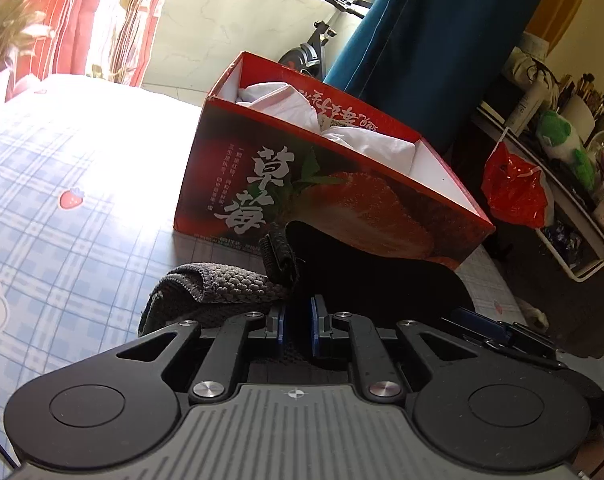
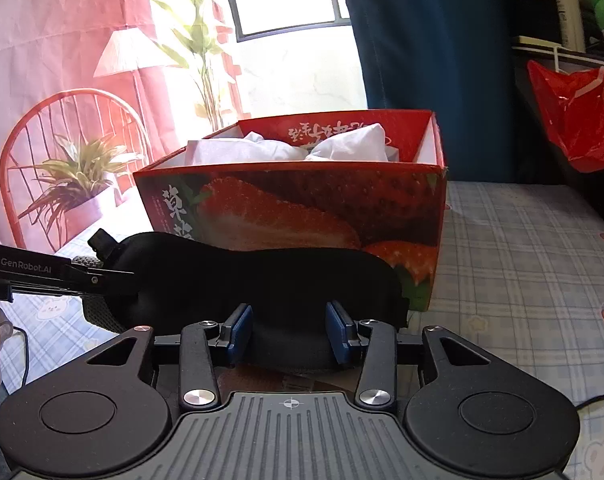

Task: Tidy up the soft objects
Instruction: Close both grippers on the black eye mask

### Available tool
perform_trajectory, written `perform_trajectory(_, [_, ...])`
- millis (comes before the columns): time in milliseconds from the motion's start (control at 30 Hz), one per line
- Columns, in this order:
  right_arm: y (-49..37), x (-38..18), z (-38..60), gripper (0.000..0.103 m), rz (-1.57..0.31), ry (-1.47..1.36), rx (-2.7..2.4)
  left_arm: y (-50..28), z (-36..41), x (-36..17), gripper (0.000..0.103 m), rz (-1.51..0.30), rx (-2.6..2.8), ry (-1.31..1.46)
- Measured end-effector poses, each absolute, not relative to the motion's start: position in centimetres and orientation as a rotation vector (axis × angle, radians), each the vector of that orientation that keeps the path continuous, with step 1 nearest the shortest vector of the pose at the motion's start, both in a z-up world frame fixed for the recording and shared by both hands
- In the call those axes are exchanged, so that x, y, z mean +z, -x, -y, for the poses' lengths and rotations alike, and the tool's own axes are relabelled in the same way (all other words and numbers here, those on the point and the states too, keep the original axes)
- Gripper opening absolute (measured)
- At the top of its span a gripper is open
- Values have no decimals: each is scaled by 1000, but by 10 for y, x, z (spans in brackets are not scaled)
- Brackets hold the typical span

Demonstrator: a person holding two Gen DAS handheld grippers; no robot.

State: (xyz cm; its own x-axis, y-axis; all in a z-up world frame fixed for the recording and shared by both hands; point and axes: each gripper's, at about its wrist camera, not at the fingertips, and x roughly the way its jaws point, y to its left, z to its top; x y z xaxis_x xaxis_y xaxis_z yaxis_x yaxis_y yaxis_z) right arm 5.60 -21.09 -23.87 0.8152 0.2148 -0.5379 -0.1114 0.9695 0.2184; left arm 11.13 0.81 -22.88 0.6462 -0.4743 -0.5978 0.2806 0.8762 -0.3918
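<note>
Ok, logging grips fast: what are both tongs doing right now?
Left tongs: shut on one end of the black eye mask.
Right tongs: partly closed, holding the eye mask's near edge.

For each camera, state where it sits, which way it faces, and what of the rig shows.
Left wrist: on the left gripper, looking forward and down over the plaid bedsheet at the strawberry box; its narrow-set jaws hold the black eye mask.
Right wrist: on the right gripper, facing the box side-on; its jaws straddle the mask, and the left gripper enters from the left.
Shared: box, white cloths, mask, grey towel, red bag.
</note>
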Motion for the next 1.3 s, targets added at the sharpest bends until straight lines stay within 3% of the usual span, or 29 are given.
perform_trajectory(167, [-53, -242, 210, 40, -592, -182, 167, -106, -10, -238, 18, -789, -429, 290])
perform_trajectory(367, [-51, -243, 209, 40, -594, -182, 163, -103, -12, -240, 38, -785, -430, 308])
perform_trajectory(467, [-51, -244, 210, 40, -593, -187, 163, -105, -8, -240, 39, -782, -437, 290])
perform_trajectory(567, [-51, -244, 210, 40, -593, -184, 163, -111, -6, -243, 34, -788, -425, 284])
perform_trajectory(600, [-51, -244, 210, 40, -593, -183, 163, -110, -7, -245, 15, -788, -412, 282])
perform_trajectory(633, [-50, -244, 210, 40, -592, -181, 162, -109, -7, -245, 13, -782, -399, 269])
perform_trajectory(800, [-44, -241, 209, 40, -568, -181, 173, -95, -9, -238, 11, -712, -385, 223])
perform_trajectory(1033, [-32, -231, 216, 60, -488, -191, 98, -94, -6, -241, 12, -718, -379, 205])
perform_trajectory(1300, [-47, -239, 238, 60, -526, -287, 45, -90, -6, -242, 12, -704, -374, 191])
